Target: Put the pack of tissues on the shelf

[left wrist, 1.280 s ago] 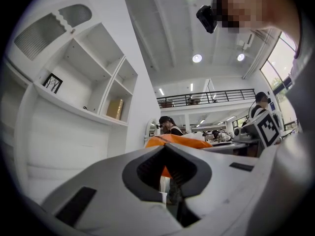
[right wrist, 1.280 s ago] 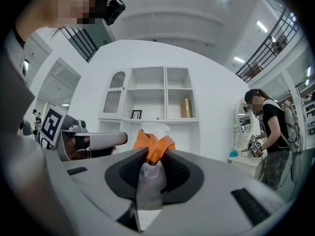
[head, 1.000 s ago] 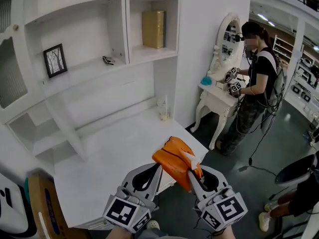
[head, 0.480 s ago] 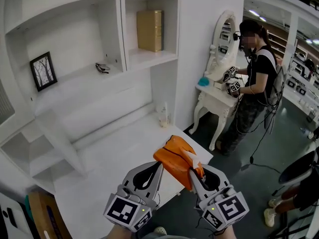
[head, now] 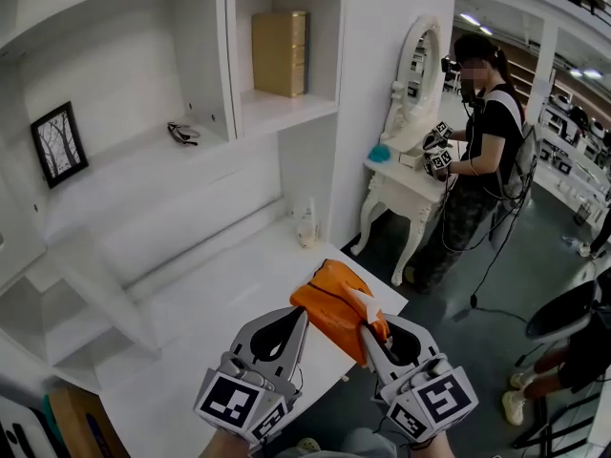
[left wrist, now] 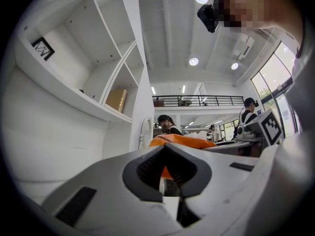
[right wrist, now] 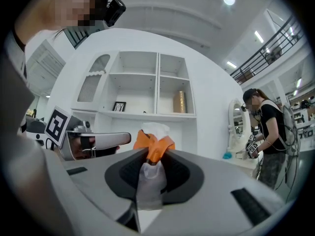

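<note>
The pack of tissues (head: 334, 305) is orange with a clear plastic end and a white tissue sticking out, and it hangs over the near edge of the white desk (head: 191, 303). My right gripper (head: 368, 336) is shut on its clear end, which shows pinched between the jaws in the right gripper view (right wrist: 149, 167). My left gripper (head: 300, 317) is shut on nothing, its tip just left of the pack; in the left gripper view the pack (left wrist: 183, 141) lies beyond that tip (left wrist: 165, 150). The white shelf unit (head: 282, 113) rises behind the desk.
A gold box (head: 279, 53) fills part of the upper right shelf bay. A framed picture (head: 57, 146) and glasses (head: 181, 134) sit on the left shelf. A small bottle (head: 305, 225) stands at the desk's back. A person (head: 482, 160) works at a white vanity table (head: 401, 175) to the right.
The shelf unit and desk have slid left in the head view and the vanity has come nearer. Both grippers keep their places in the picture, the right one still gripping the pack.
</note>
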The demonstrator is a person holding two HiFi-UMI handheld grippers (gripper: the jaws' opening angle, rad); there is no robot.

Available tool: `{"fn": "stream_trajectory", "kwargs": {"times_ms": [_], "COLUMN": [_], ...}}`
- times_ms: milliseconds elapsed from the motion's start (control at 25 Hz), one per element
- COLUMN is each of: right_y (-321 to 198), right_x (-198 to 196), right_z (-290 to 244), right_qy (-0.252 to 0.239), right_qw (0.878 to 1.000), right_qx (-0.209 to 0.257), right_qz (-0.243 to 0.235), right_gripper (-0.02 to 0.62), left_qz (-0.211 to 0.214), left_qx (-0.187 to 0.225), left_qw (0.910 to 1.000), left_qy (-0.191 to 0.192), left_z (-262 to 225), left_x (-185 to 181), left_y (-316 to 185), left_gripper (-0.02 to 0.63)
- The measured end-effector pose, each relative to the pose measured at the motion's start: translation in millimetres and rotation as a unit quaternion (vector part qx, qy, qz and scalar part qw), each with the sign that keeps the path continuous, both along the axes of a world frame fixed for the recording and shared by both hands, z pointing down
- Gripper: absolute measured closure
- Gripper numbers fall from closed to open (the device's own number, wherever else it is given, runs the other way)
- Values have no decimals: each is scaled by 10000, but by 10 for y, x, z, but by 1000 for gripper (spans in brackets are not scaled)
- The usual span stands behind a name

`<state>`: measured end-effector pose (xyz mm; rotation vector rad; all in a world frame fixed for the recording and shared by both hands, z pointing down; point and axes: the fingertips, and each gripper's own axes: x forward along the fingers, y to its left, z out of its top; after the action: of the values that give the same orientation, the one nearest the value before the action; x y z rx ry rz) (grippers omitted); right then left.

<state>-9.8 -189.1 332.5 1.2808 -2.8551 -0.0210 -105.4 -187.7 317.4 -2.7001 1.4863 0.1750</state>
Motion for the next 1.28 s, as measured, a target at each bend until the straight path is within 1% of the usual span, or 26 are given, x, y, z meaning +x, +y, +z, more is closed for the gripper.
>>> {"fn": "stream_trajectory", "kwargs": {"times_ms": [160, 280, 480, 760, 1120, 1280], "right_y": [-114, -238, -524, -1032, -1677, -1913], "right_x": [-5, -34, -91, -131, -156, -189], "right_z": [-7, 8, -66, -316, -773, -998], "right_qy": [-14, 22, 42, 21, -63, -10], "right_qw": [10000, 10000, 9998, 9985, 9958, 9942], "right_qx": [-10, -17, 34, 148, 382, 560], "right_qz": [40, -4, -216, -531, -833, -919], "right_gripper": [515, 515, 515, 515, 517, 517], "left_qz": [15, -93, -445, -888, -1565, -1803], "left_qx": [-61, -96, -82, -24, -75, -84], "left_qw": [10000, 9999, 9989, 9960, 9876, 9836], "left_qy": [40, 80, 91, 129, 73, 52], "left_z": [46, 72, 45, -71, -115, -139], "left_x": [-33, -100, -230, -336, -497, -566], "left_y": [-104, -192, -389, -688, -923, -1010], "left_gripper": [581, 581, 581, 580, 581, 580]}}
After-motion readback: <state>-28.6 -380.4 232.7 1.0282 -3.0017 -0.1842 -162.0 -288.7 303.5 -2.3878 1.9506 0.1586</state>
